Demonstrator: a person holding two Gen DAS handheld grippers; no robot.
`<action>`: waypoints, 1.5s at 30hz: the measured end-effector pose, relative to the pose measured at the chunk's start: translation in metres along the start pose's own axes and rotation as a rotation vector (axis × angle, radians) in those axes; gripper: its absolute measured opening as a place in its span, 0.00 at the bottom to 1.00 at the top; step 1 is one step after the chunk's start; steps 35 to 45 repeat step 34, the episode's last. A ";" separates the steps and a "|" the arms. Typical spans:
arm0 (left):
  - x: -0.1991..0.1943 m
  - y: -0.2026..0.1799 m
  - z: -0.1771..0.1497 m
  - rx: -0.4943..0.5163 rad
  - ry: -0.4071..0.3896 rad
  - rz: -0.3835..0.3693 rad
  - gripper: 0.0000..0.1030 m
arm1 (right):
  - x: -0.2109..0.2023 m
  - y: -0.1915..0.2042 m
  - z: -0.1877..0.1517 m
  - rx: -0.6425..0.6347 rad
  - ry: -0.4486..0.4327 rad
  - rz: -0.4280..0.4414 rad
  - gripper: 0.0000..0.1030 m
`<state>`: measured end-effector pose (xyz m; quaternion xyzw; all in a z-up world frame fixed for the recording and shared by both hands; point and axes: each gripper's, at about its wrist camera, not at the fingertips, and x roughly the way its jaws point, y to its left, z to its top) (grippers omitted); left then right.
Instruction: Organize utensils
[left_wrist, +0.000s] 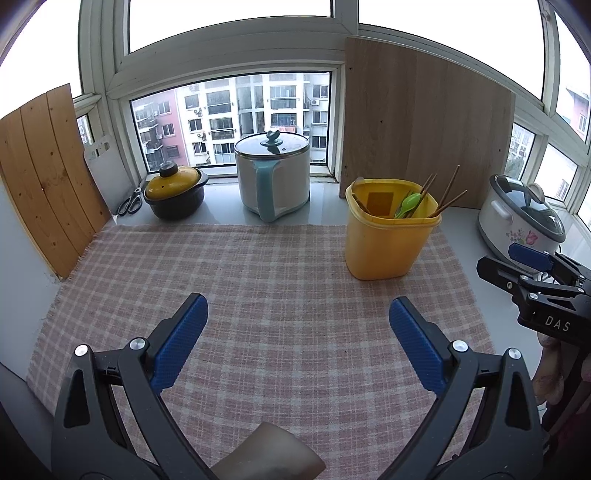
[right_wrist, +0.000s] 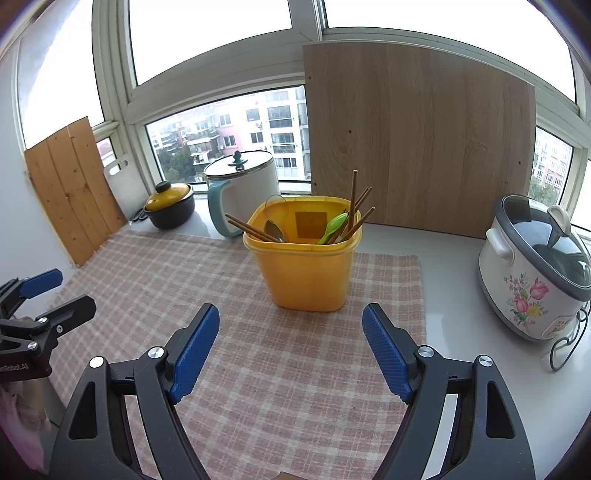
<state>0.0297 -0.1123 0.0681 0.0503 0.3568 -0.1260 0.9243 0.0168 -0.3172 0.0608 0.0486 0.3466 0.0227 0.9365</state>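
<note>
Crowding the yellow bin (right_wrist: 306, 258), half-hidden chopsticks (right_wrist: 352, 201) (both tools (left_wrist: 298, 341) (right_wrist: 290, 349) wide, empty).

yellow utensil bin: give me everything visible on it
The yellow utensil bin looks like translucent plastic, squarish with rounded corners, tapering toward its base, with a thick rim and a darker square patch on the inside back wall. It stands upright and open-topped on the pink plaid cloth, near its far right corner. Inside lean brown chopsticks, a green plastic spoon and a metal spoon. Neither gripper touches it.
</note>
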 end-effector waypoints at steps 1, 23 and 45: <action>0.000 0.000 0.000 0.003 -0.002 0.003 0.97 | 0.000 0.000 0.000 0.002 0.002 0.000 0.78; 0.004 -0.003 0.001 0.017 -0.015 0.014 0.97 | 0.006 -0.001 -0.004 0.022 0.023 -0.002 0.78; 0.003 -0.005 0.004 0.019 -0.029 0.016 0.97 | 0.007 -0.001 -0.004 0.023 0.024 -0.003 0.78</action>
